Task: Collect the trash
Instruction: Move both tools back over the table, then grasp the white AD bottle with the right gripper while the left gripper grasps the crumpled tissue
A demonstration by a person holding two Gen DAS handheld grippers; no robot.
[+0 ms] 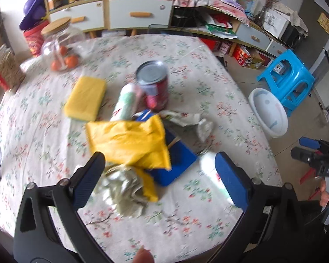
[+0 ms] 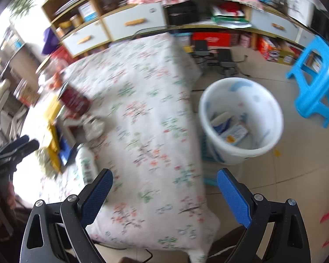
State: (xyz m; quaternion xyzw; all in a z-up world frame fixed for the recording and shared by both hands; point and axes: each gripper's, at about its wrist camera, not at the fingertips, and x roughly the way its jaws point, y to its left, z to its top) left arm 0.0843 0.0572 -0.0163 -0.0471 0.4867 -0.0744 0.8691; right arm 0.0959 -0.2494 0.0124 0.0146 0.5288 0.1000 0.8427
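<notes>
My left gripper (image 1: pixel 160 173) is open above a trash pile on the floral tablecloth (image 1: pixel 197 83). Between its fingers lie a yellow wrapper (image 1: pixel 129 140), crumpled grey-green paper (image 1: pixel 125 188) and a blue flat package (image 1: pixel 177 157). Behind them stand a red can (image 1: pixel 153 85) and a lying white bottle (image 1: pixel 127 103). A crumpled tissue (image 1: pixel 197 122) lies to the right. My right gripper (image 2: pixel 164 188) is open and empty over the table's near edge. A white trash bin (image 2: pixel 241 118) holding some trash stands on the floor to its right; it also shows in the left wrist view (image 1: pixel 267 114).
A yellow sponge (image 1: pixel 85 98), a glass jar with oranges (image 1: pixel 61 46) and a jar of grain (image 1: pixel 6 72) stand on the table's left. A blue plastic stool (image 2: pixel 318 79) stands on the floor beyond the bin. Cabinets (image 1: pixel 131 15) line the back wall.
</notes>
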